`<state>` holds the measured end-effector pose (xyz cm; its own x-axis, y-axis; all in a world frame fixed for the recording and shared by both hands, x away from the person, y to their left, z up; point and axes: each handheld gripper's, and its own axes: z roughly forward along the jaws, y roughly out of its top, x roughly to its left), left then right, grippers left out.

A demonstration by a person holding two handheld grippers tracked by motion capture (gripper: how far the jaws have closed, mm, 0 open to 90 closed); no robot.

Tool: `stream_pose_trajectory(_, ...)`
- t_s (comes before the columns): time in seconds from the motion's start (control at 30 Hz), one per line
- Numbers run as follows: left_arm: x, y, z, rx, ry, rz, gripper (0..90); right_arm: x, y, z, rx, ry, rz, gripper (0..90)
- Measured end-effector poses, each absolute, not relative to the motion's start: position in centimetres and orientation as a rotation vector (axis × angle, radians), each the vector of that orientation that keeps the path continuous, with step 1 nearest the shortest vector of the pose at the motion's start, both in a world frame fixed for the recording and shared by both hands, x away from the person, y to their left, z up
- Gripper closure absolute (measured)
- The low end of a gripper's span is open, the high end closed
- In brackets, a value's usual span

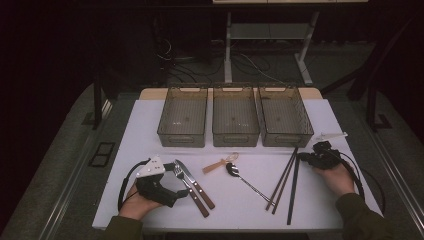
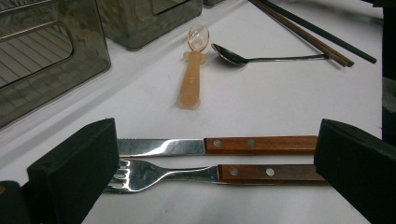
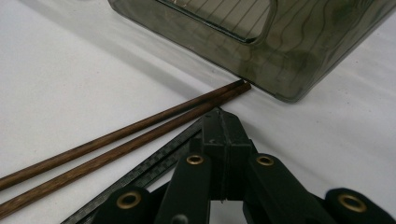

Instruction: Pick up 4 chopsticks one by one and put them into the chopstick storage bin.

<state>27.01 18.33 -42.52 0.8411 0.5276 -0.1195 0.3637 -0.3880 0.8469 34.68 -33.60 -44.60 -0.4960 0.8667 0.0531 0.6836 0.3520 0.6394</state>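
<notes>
Work in hand: by the look of it, sorting cutlery from the white surface (image 1: 150,125) into the three smoky translucent plastic bins (image 1: 235,120) lined up along its far edge.

Bins: all three look bare inside, so I judge nothing sorted yet.

Left hand-held gripper (image 1: 172,167): near the front left corner of the surface, jaws spread wide and holding nothing. In the left gripper view they stand at either end of the wooden-handled steel table knife (image 2: 210,145) and the wooden-handled steel fork (image 2: 196,175), which lie side by side on the surface, touched by neither jaw as far as I can tell.

Right hand-held gripper (image 1: 301,156): by the right edge, just in front of the right-hand bin, jaws pressed shut at the upper end of the long black carbon-weave chopstick (image 3: 154,161). Whether the stick is pinched or the tips merely rest on it, I cannot tell.

Brown wooden chopstick pair (image 3: 116,140): lying free on the surface just beside the black one, tips nearly at the bin's corner.

Middle of the surface: a pale orange plastic baby spoon (image 2: 192,70) and a slim steel spoon (image 2: 261,58), untouched.

Left to do: everything; every piece lies on the surface.
</notes>
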Motion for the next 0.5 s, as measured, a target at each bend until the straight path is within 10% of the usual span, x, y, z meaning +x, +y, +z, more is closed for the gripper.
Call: stream_pose_trajectory(0.5, 27.02, 18.34, -42.53, 2.021, 0.655, 0.205, 0.0, 35.09, -32.72, -44.63, 1.369, 2.328, 0.882, 89.9)
